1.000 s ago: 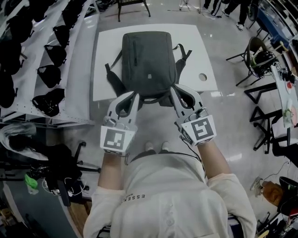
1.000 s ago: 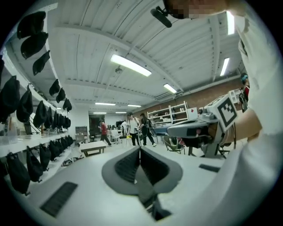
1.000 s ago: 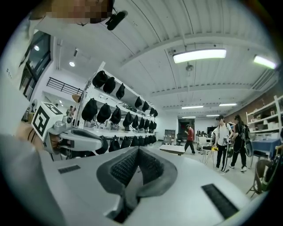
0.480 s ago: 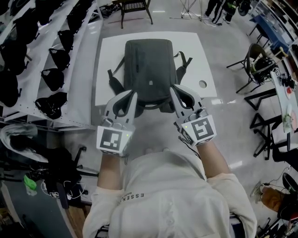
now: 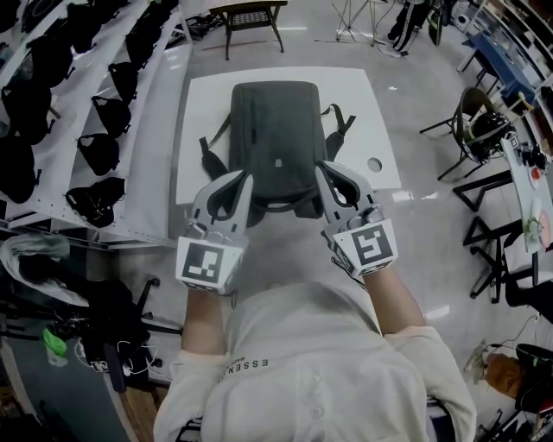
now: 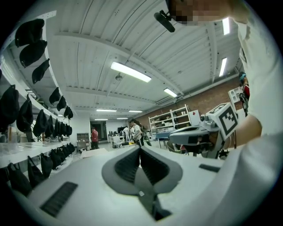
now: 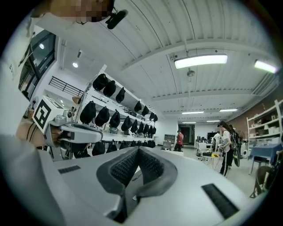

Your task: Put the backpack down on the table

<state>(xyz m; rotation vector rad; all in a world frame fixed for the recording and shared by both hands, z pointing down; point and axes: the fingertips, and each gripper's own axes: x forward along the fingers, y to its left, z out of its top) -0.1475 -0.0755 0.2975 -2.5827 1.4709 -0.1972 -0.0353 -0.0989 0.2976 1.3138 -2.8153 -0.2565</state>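
Backpack (image 5: 276, 129), grey, lying flat on white tabletop (image 5: 194, 112), my left claw (image 5: 246, 181) fully closed and empty, my right claw (image 5: 322, 171) likewise closed on nothing, both held level.

Left side: white shelves (image 5: 149, 129) lined with black bags (image 5: 97, 152). Dark stool (image 5: 249, 15) at the top edge. Black chair (image 5: 469, 93) at right on glossy grey floor (image 5: 432, 224). Overhead: ribbed ceiling, strip light (image 7: 200, 61). Far off: person in red (image 7: 179, 139) near a doorway, white storage rack (image 6: 170, 120) by a brick wall.
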